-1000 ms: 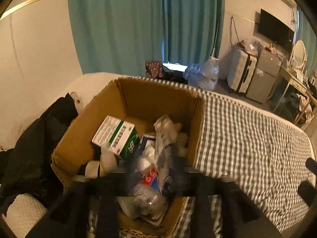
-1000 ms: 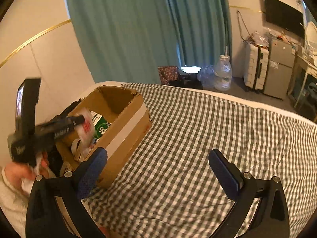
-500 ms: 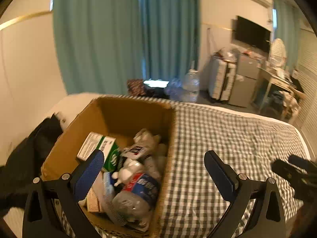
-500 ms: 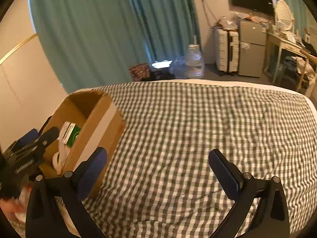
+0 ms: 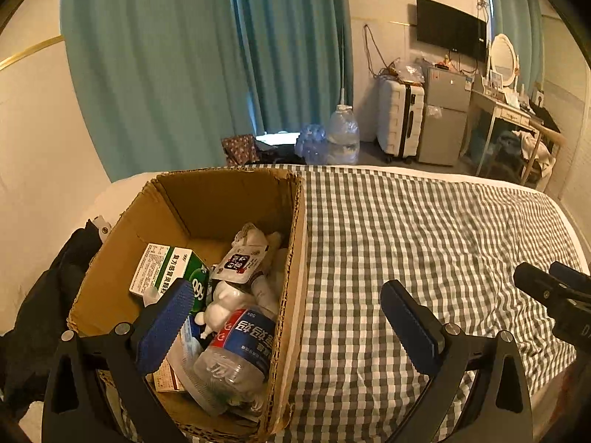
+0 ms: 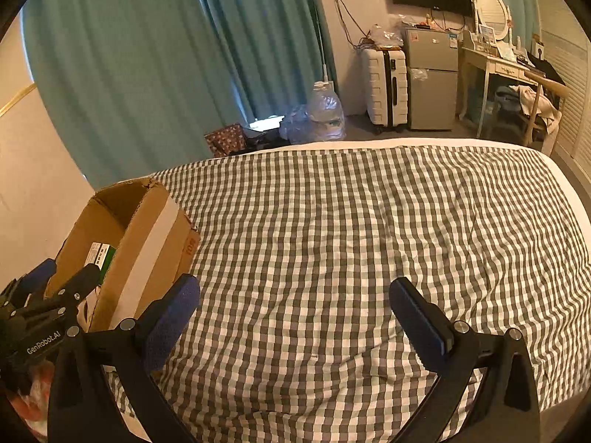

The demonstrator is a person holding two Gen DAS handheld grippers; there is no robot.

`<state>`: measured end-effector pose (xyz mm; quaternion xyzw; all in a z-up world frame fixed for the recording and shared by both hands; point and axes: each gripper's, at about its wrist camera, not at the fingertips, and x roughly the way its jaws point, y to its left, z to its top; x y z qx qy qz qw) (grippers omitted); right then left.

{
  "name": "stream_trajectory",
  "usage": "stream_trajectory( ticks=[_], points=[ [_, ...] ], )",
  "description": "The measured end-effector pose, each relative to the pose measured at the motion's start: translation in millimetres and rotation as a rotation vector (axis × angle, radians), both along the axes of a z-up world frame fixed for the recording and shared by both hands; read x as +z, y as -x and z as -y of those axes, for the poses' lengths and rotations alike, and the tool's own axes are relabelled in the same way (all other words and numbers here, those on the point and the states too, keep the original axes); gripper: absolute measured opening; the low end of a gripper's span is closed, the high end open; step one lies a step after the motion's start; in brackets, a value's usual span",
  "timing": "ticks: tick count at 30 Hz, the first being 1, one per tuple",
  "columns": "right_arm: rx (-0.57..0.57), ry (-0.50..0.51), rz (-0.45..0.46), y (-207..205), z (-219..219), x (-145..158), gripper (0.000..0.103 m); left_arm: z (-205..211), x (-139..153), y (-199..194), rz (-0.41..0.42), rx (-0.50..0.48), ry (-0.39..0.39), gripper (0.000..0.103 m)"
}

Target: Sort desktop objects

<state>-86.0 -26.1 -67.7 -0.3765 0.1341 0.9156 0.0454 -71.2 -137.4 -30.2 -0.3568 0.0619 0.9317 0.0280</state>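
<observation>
Left wrist view: left claw [image 5: 286, 313] spread wide, nothing between its blue pads; left pad [image 5: 166, 323] hangs over the open box, right pad over the bedspread.
Cardboard box [image 5: 221, 199]: lower left of the frame, standing on the bed, top open.
Box contents: green-and-white carton [image 5: 166, 271] at left; white pouch with dark label [image 5: 242, 264] at centre; clear bottle with blue-and-red label [image 5: 236, 354] lying nearest the camera; other small white items between them, not identifiable.
Checked bedspread [image 5: 424, 229]: fills the right half of the frame, just beside the box.
Dark garment [image 5: 44, 302]: left edge, beside the box.
Right wrist view: right claw [image 6: 295, 312] spread wide, pinching nothing, over bare bedspread at lower centre.
Box in this view: left of the frame, carton partly visible inside.
Left claw in this view: lower left edge, at the near end of the box.
Background: teal curtains [image 6: 147, 55], upper left; white suitcase [image 6: 384, 85], upper right.
</observation>
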Motion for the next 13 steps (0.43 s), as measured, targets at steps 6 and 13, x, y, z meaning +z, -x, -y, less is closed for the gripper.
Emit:
stream_trajectory(
  ticks=[6,13],
  points=[
    [0.011,-0.008,0.007,-1,3,-3,0.103,1,-5,3,0.023,0.002,0.001,0.103],
    [0.027,-0.021,0.004,-2,11,-4,0.103,0,-7,2,0.021,-0.003,0.002,0.103]
  ],
)
